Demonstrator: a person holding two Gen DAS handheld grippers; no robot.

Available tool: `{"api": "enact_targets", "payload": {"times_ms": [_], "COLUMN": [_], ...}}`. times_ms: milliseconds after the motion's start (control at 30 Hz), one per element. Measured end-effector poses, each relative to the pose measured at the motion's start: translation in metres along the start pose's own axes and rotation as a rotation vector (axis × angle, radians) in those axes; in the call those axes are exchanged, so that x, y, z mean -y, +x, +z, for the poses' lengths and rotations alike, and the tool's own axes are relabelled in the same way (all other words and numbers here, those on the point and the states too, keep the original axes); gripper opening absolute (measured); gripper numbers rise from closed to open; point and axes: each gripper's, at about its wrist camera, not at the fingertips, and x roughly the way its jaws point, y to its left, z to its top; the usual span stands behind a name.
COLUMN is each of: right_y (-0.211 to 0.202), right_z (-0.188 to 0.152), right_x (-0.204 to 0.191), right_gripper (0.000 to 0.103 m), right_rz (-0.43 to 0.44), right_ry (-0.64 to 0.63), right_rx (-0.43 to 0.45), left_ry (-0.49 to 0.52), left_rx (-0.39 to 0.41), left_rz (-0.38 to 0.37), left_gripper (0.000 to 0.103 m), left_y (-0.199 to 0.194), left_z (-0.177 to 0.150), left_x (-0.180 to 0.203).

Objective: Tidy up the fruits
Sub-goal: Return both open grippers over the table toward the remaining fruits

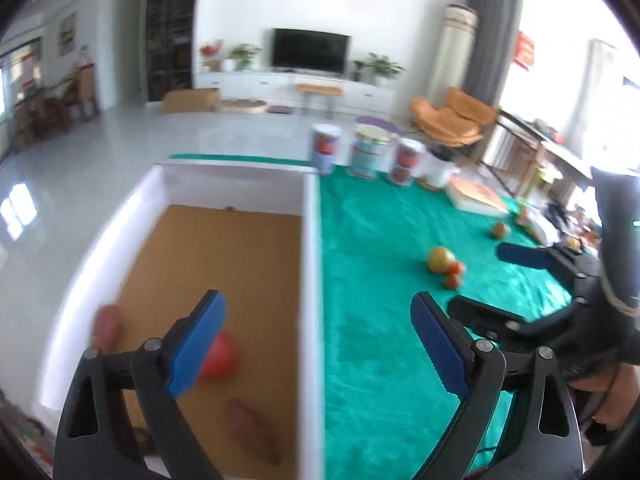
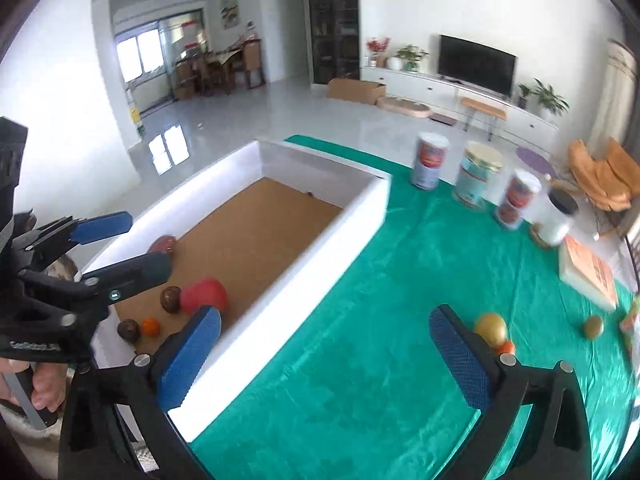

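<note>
The left gripper (image 1: 318,344) hangs over the near right wall of the white box (image 1: 310,264), jaws wide apart with nothing between them. Its own view shows 3 things on the box's brown floor: a blurred reddish fruit (image 1: 107,326) at the left wall, a red fruit (image 1: 222,356) partly behind the left blue pad, and a long brownish-pink one (image 1: 254,428) nearest the camera.

The right wrist view looks into the same white box (image 2: 320,256) from the other side and shows what the left one does not: 2 dark brown round fruits (image 2: 171,299) and 1 small orange fruit (image 2: 151,327) near the red fruit (image 2: 204,295), plus a reddish one (image 2: 163,245) by the far left wall.

The right gripper (image 2: 325,354) is also spread wide and empty, above the green cloth (image 2: 360,360). On the cloth to the right lie a yellow-green fruit (image 2: 491,328) touching a small orange one (image 2: 506,347), and well apart a brownish-green fruit (image 2: 593,327). The left view shows 2 small orange-red fruits (image 1: 454,274) beside the yellow-green one, where the right view shows only 1.

Along the far edge stand 4 canisters (image 2: 430,162), and right of them lies 1 book (image 2: 588,276).
</note>
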Motion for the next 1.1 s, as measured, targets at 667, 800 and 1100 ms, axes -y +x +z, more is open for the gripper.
{"api": "enact_targets", "payload": {"times_ms": [667, 800, 1100], "right_y": [-0.033, -0.023, -0.016], "right_z": [-0.220, -0.223, -0.229], "right_x": [0.221, 0.222, 0.224], "right_gripper": [0.102, 0.102, 0.103], "right_rz": [-0.549, -0.562, -0.554], "right_ry": [0.541, 0.529, 0.556], "right_rx": [-0.016, -0.053, -0.089], "left_ry": [0.239, 0.266, 0.269], "left_rx": [-0.198, -0.210, -0.213], "left_rz": [-0.021, -0.024, -0.030], "left_gripper": [0.097, 0.102, 0.102], "left_y": [0.194, 0.200, 0.204], "left_z": [-0.116, -0.117, -0.117], "left_x": [0.181, 0.185, 0.188]}}
